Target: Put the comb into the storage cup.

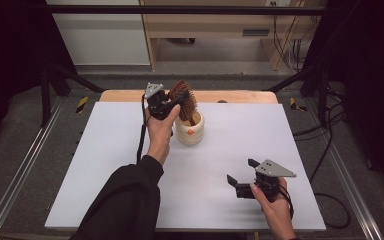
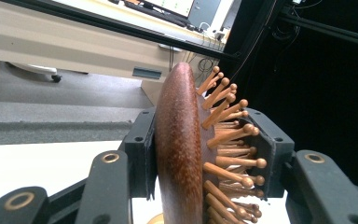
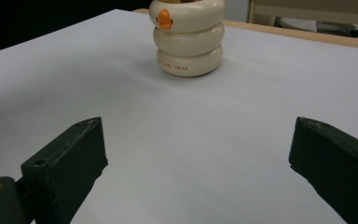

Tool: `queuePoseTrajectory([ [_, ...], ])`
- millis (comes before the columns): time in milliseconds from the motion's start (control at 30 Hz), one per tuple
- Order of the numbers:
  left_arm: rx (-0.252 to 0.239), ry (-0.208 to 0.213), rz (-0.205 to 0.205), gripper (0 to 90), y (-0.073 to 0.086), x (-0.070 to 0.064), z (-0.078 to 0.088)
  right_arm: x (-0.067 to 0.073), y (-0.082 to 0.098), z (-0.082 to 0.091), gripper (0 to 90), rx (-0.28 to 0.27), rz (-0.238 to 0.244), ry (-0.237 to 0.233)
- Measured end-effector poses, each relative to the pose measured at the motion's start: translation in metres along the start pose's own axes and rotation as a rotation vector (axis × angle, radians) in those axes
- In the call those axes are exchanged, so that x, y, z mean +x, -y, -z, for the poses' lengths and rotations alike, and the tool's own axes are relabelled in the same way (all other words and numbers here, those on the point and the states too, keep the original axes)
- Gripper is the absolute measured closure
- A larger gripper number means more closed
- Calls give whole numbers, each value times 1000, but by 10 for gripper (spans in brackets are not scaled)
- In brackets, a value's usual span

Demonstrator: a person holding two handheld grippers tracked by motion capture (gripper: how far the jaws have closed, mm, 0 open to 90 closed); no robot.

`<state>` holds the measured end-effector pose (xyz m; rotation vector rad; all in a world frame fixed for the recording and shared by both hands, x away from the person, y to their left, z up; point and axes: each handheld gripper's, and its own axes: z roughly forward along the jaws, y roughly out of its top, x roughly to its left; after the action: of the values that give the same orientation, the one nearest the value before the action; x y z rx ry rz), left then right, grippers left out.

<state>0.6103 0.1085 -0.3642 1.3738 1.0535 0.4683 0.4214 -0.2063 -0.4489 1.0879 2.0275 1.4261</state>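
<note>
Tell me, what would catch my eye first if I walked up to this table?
Probably the brown wooden hairbrush at the far side of the white table, clamped by its head in the left gripper, its handle down in a cream ringed cup with an orange mark. The left gripper view shows one jaw on the brush's smooth back and the other among its knobbed bristles. Nearer, to the right, the right gripper gapes open and empty.

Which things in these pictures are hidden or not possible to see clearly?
- Brush handle, high view: its lower end is hidden inside the cup.
- Cup inside, right gripper view: top cut by the edge.
- Small print on the cup: too small to read.
- Left gripper pad, left gripper view: partly hidden by bristles.
</note>
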Motion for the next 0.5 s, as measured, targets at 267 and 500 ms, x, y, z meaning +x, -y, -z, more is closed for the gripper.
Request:
queuePoseTrajectory([
  [267,4,7,1,496,0,4,1,0,0,-1,44,1,-2,2],
  [500,5,8,14,493,1,8,2,0,0,-1,40,1,-1,3],
])
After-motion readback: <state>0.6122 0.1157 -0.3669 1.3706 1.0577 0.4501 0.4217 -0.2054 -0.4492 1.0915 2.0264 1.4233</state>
